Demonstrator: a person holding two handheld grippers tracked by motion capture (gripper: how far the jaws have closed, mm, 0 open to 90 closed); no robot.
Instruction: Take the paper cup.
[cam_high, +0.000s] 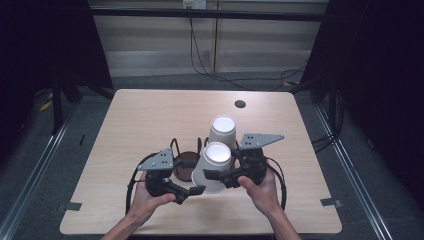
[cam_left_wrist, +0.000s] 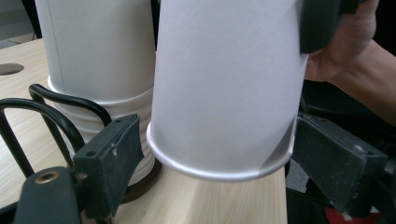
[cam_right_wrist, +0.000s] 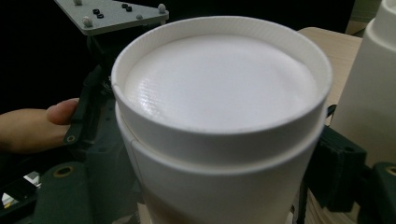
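Observation:
A white paper cup (cam_high: 212, 167), bottom up and tilted, hangs just above the table with my right gripper (cam_high: 222, 176) shut on its upper part. In the right gripper view the cup (cam_right_wrist: 219, 93) looks like two nested cups between the jaws. My left gripper (cam_high: 196, 190) stands at the cup's rim (cam_left_wrist: 219, 170). Its jaws are spread wide on either side of the rim, with a thin gap at the left one. A second inverted white cup (cam_high: 222, 130) stands behind in a black wire holder (cam_high: 175, 146).
A brown round base (cam_high: 185, 164) lies inside the wire holder, left of the held cup. The table (cam_high: 150, 115) has a small dark hole (cam_high: 240, 104) near its far edge. Cables run over the floor beyond the table.

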